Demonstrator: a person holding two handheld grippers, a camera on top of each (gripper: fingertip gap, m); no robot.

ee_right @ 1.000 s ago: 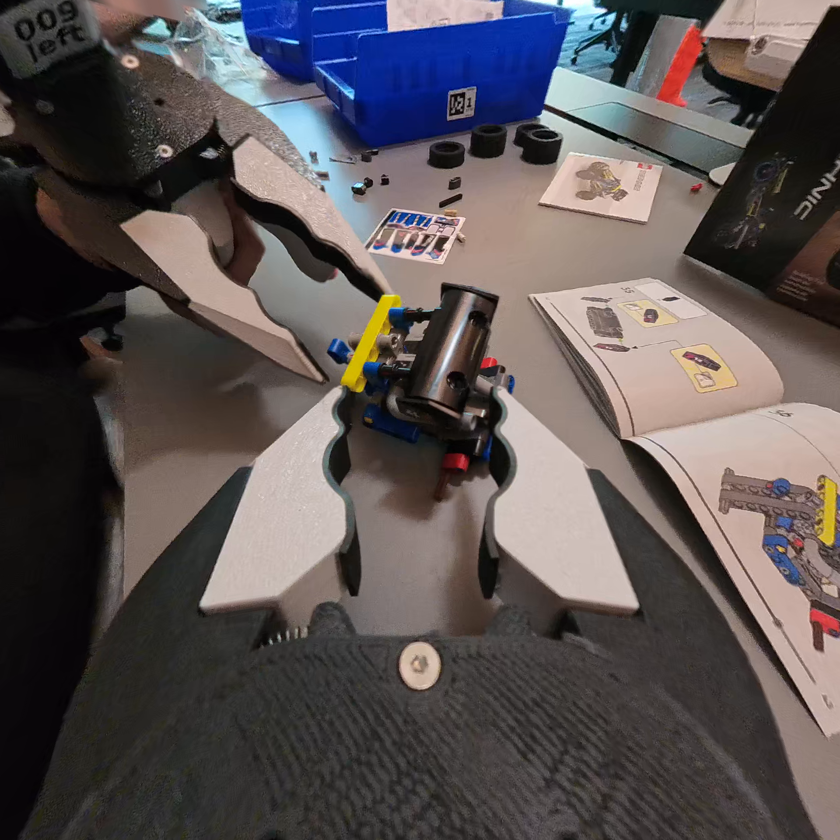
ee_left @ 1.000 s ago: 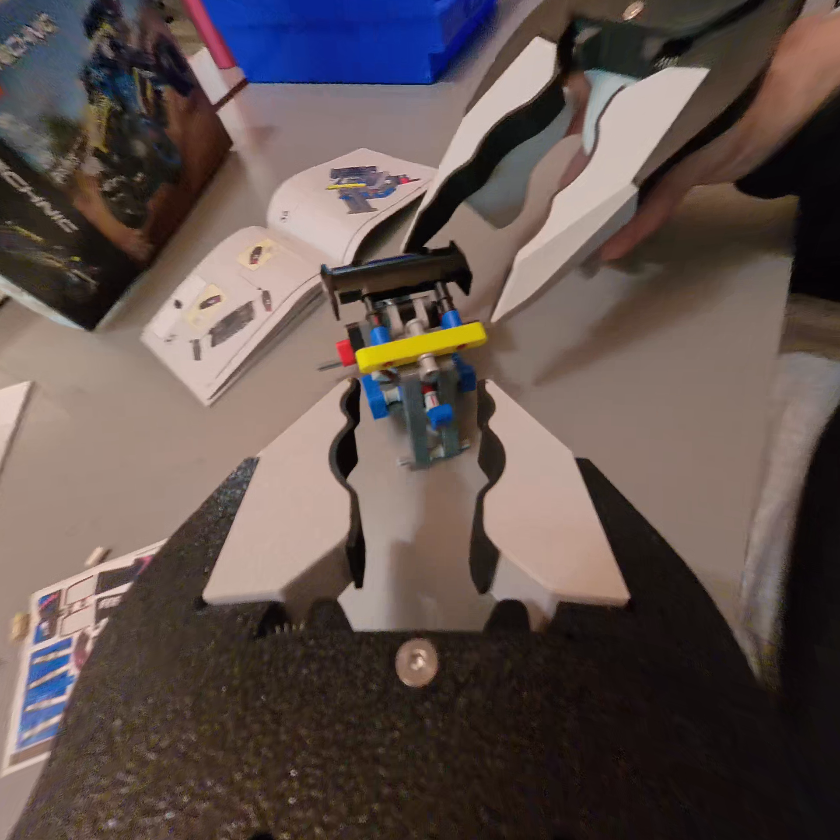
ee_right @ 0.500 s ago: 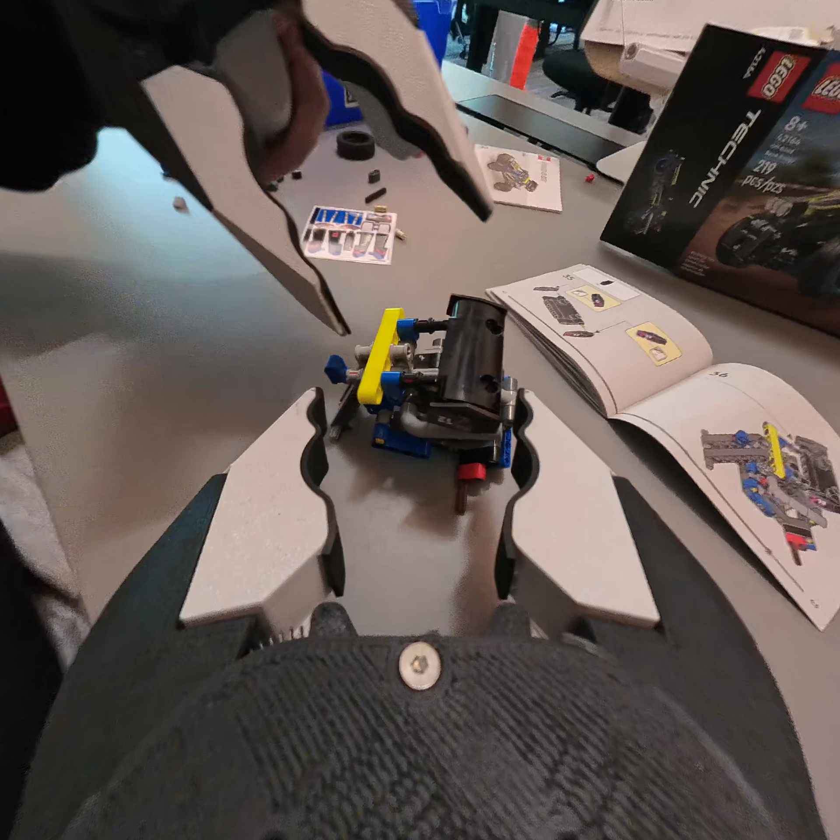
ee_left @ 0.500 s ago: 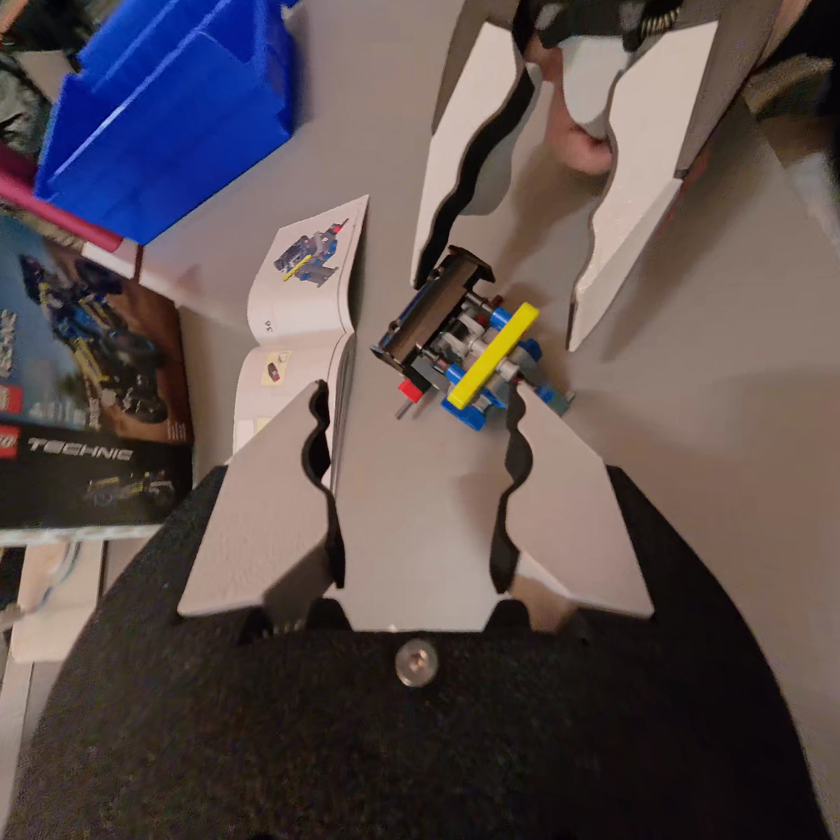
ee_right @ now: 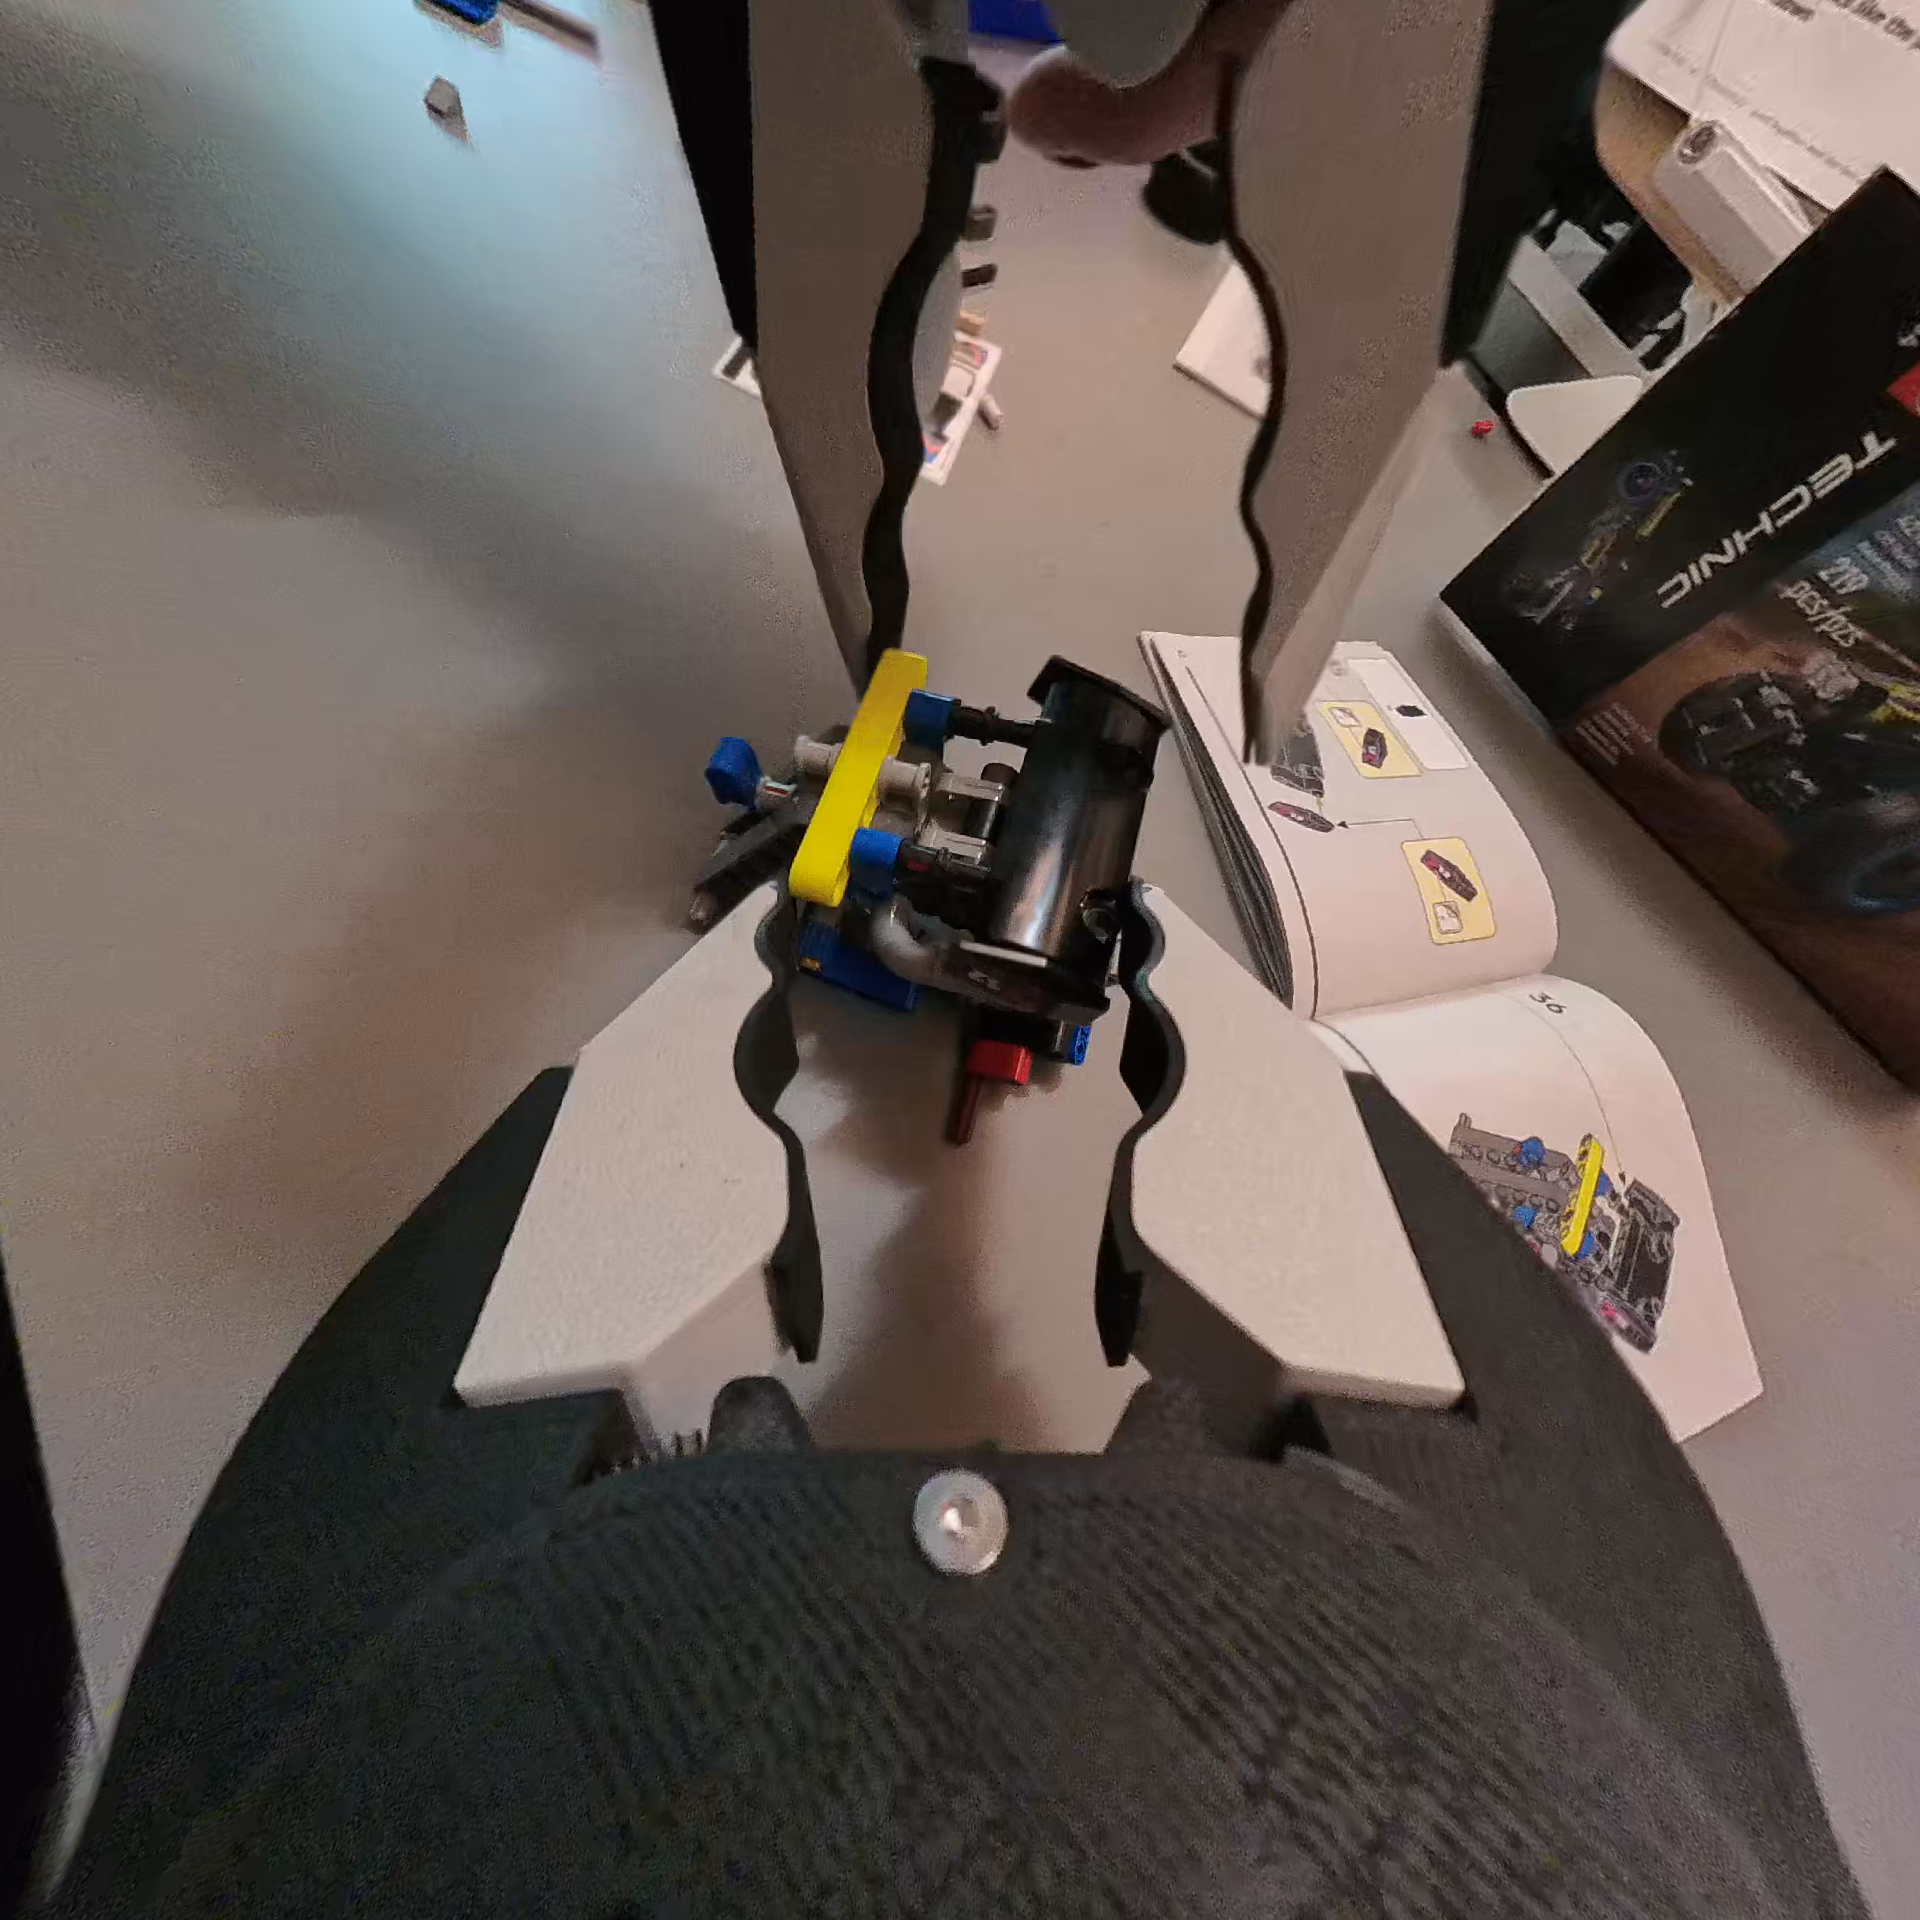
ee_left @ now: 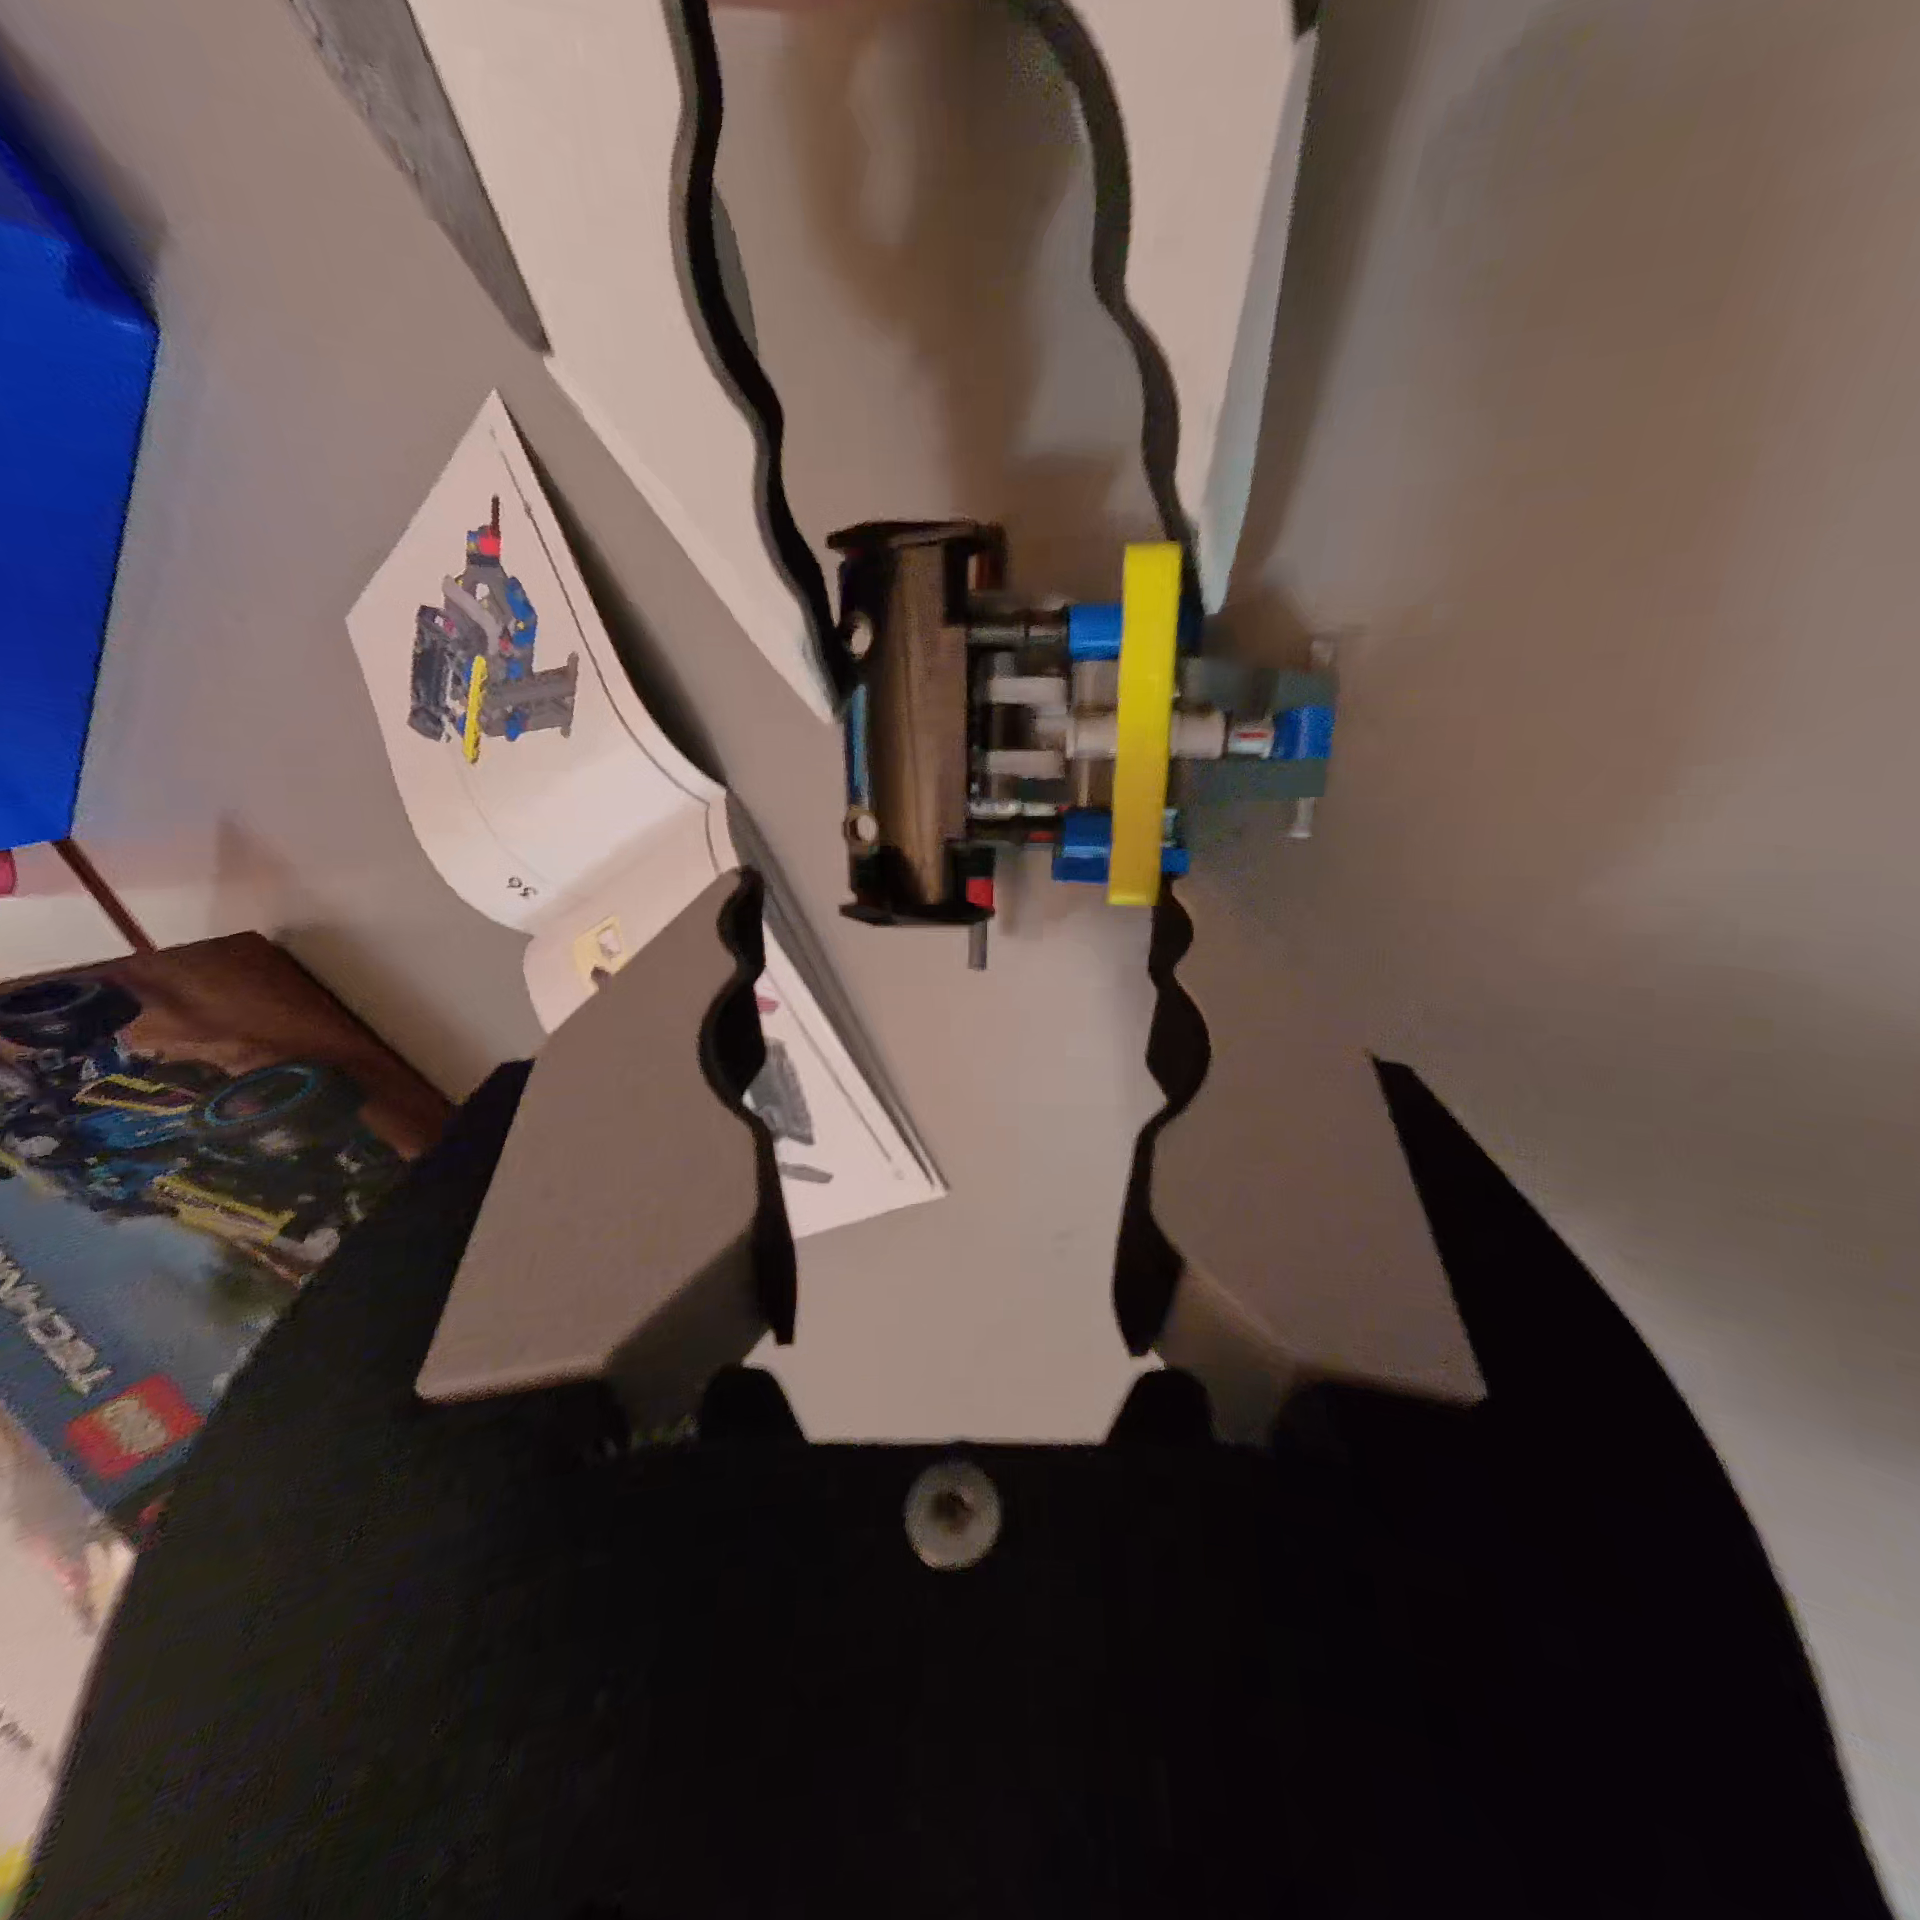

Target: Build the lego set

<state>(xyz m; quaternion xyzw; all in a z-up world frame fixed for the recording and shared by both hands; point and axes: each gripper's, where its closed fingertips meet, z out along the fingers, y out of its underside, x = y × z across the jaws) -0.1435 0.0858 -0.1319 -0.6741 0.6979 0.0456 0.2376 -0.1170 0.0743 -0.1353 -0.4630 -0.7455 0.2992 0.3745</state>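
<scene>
A small brick model (ee_left: pixel 1018 727) with a black cylinder, a yellow beam and blue pins sits low over the grey table (ee_left: pixel 1558 935). In the right wrist view the model (ee_right: pixel 966 842) is between my right gripper's (ee_right: pixel 951 914) fingers. One pad presses its blue block and the other its black cylinder. The left wrist view shows the same fingers (ee_left: pixel 1174 468) against the cylinder and the yellow beam. My left gripper (ee_left: pixel 956 914) is open, its tips just short of the model, one close to the yellow beam's end. It faces the right gripper, seen from the right wrist view (ee_right: pixel 1065 707).
An open instruction booklet (ee_right: pixel 1403 831) lies right beside the model, also in the left wrist view (ee_left: pixel 540 727). A dark set box (ee_right: pixel 1766 623) stands past it. A blue bin (ee_left: pixel 62 520), a sticker sheet (ee_right: pixel 956 405) and small loose parts (ee_right: pixel 442 99) lie farther off. My two grippers' fingertips are within a few centimetres of each other.
A second ago both grippers were around the model. Both then opened and it sat on the table. Now my right gripper has closed on it again; my left stays open and has swung round.
</scene>
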